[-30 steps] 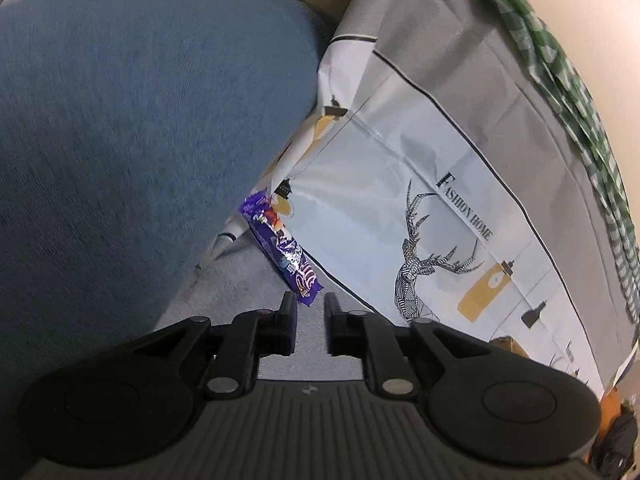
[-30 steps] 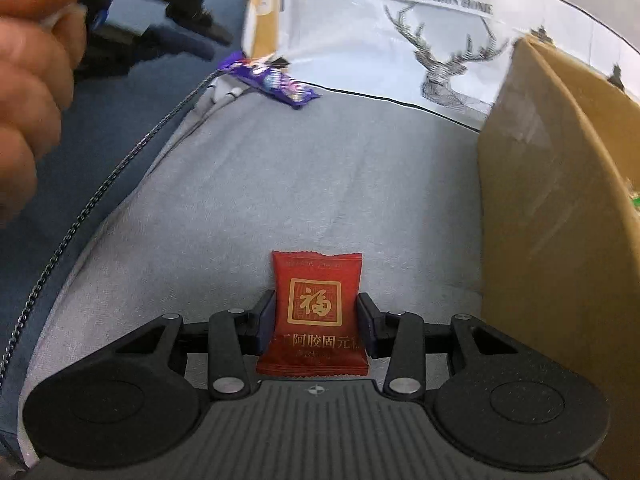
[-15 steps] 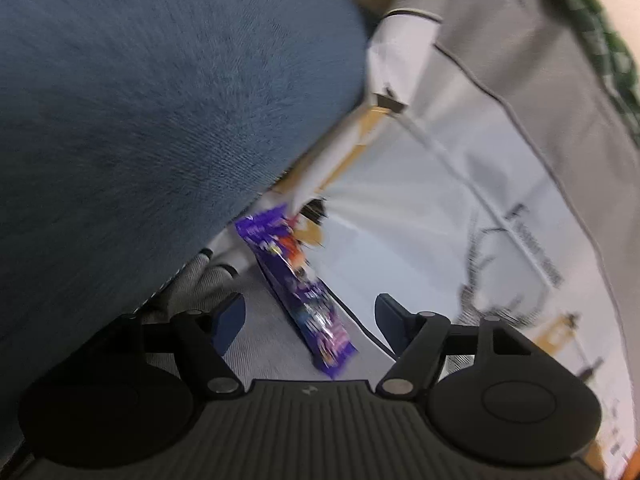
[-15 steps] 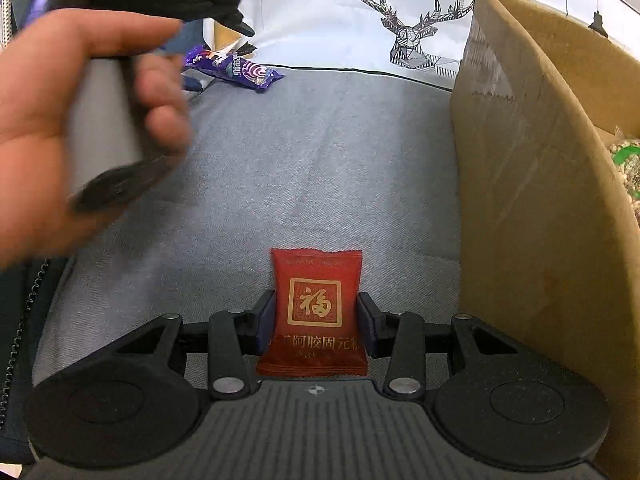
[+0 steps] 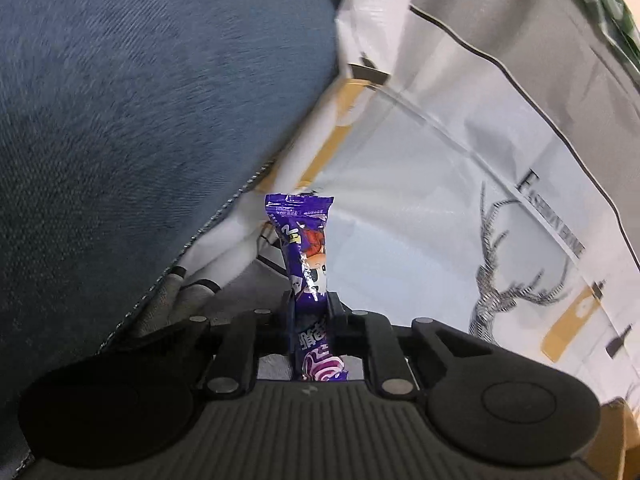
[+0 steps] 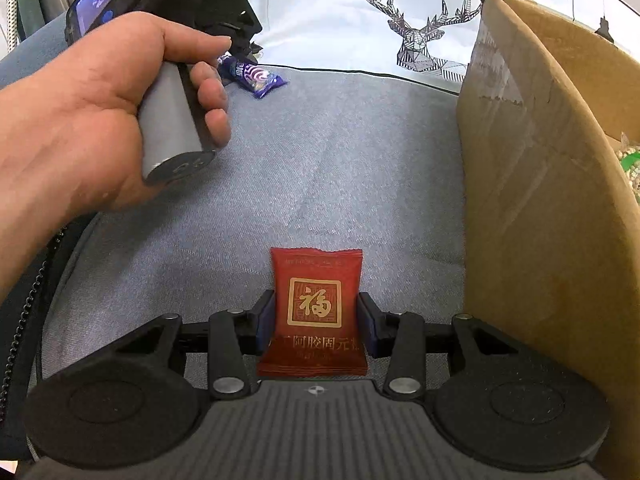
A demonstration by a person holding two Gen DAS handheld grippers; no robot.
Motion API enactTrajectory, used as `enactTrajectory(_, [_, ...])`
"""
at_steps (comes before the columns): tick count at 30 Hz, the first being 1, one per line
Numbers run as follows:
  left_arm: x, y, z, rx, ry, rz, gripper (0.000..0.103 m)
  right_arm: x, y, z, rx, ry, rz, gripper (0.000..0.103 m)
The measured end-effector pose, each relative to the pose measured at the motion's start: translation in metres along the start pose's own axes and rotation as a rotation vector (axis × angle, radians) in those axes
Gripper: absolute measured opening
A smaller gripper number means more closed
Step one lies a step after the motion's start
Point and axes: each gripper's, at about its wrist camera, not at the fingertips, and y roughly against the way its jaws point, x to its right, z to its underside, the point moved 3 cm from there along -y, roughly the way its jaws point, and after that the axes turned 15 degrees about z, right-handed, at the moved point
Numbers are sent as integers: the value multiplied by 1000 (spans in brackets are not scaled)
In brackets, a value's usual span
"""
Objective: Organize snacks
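Observation:
My left gripper [image 5: 310, 304] is shut on a purple candy bar wrapper [image 5: 306, 248] that sticks forward between the fingers, close to the back cushion. The same purple wrapper [image 6: 256, 76] shows in the right wrist view at the far left of the grey seat, under the hand-held left gripper. My right gripper [image 6: 318, 312] is shut on a red snack packet [image 6: 316, 308] with a gold square emblem, held just above the grey seat [image 6: 340, 160].
A brown cardboard box [image 6: 532, 184] stands at the right, its near wall close to my right gripper. A white deer-print cushion [image 6: 420, 20] runs along the back. A blue armrest [image 5: 140, 120] fills the left. The person's hand [image 6: 80, 120] holds the left gripper.
The left gripper opened, moved onto the purple wrapper and shut on it. The right gripper kept its hold on the red packet and shifted a little toward the box.

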Motion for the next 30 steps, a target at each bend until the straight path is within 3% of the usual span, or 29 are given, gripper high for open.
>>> enactTrajectory(4, [14,12,6,-58,-52,24,15,0,2,2,6,8,3,44])
enactTrajectory(10, [34,49,25,-258,-160,32,15,-1,5,2,-1,0,-3,44])
enactTrajectory(14, [44,95,47,-359,-329,-21,15,-1,5,2,-1,16,-11,44])
enactTrajectory(17, [35,134,68,-409,-392,-32,15,0,7,2,6,23,-19,44])
enactTrajectory(22, [9,173,107,-470,-358,-32,15,1,15,7,30,52,-49,44])
enactTrajectory(26, [2,177,126,-496,-412,-56,16,-1,14,19,4,95,-71,44])
enactTrajectory(30, [-9,167,132,-549,-399,-76,18,-6,13,26,10,146,-63,44])
